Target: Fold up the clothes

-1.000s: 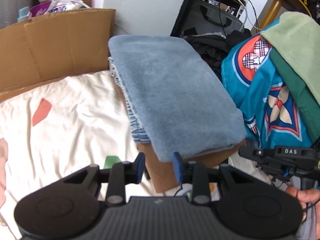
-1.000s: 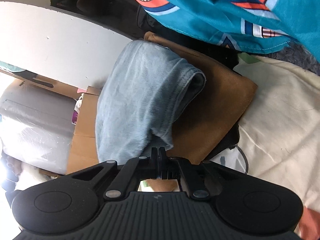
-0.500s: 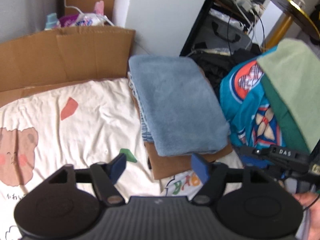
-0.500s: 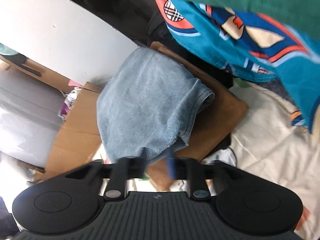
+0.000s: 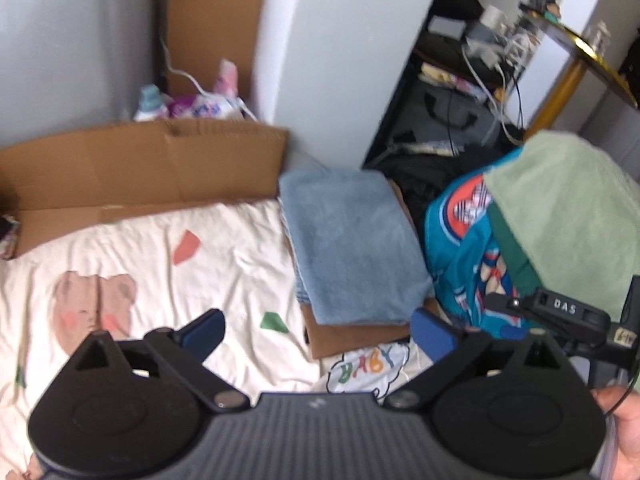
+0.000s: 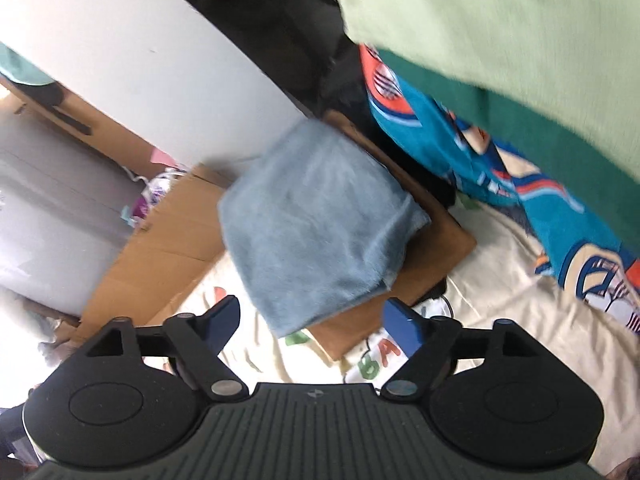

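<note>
A cream printed bedsheet [image 5: 240,240] covers the bed, with flattened cardboard [image 5: 140,168] along its far edge. A heap of unfolded clothes [image 5: 560,232], teal, dark green and pale green, is piled at the right. The folded blue towel [image 5: 352,244] lies on a brown folded garment [image 5: 352,336] beside that heap. Both the left gripper [image 5: 316,330] and right gripper [image 6: 316,320] hang above the sheet, jaws opening wide, with nothing between them.

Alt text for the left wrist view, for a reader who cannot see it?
A folded blue towel lies on a brown folded garment on a cream cartoon-print bedsheet. The left gripper hangs above, empty, jaws opening. Unfolded teal and green clothes are heaped to the right.
</note>
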Demonstrator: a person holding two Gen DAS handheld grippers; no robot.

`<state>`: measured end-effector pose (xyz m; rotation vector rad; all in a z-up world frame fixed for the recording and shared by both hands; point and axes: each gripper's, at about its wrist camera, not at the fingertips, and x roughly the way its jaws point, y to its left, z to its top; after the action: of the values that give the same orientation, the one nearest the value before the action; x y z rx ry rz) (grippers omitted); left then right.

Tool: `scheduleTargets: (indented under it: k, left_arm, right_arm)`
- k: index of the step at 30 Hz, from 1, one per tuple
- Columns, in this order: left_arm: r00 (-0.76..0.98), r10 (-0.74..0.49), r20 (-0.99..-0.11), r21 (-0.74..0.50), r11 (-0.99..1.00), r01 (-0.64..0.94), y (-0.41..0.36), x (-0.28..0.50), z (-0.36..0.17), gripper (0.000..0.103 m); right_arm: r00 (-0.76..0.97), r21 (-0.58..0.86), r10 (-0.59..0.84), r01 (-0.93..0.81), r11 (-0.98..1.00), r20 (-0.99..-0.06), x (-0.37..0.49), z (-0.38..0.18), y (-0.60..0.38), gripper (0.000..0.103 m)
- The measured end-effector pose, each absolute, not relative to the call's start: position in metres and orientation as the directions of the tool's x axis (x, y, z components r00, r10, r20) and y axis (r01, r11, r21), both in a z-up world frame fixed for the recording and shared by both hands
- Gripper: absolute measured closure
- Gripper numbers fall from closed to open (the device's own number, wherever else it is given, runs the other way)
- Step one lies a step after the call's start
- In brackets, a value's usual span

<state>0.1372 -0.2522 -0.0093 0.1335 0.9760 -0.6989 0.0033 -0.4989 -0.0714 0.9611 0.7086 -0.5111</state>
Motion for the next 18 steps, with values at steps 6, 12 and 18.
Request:
scheduleTargets:
  k: [6, 12, 18]
  left_arm:
    - [0.399, -0.463, -0.791, -0.180, 0.800, 0.572, -0.228, 0.110, 0.039, 0.001]
    - [0.379, -0.424, -0.822, -0.136, 0.794, 0.592, -0.208, 0.081, 0.065, 0.001]
    - [0.397, -0.400, -0.826, -0.115, 0.809, 0.576, -0.176, 0.062, 0.093, 0.001]
  right_arm:
    - [0.650, 0.537, -0.045, 0.662, 0.523, -0.758, -0.006, -0.027, -0.494, 0.013]
    - [0.648, 0.538, -0.005, 0.636, 0.554, -0.761, -0.018, 0.011, -0.483, 0.012]
    - [0.652, 0.530, 0.022, 0.595, 0.605, -0.758, -0.019, 0.049, -0.464, 0.005]
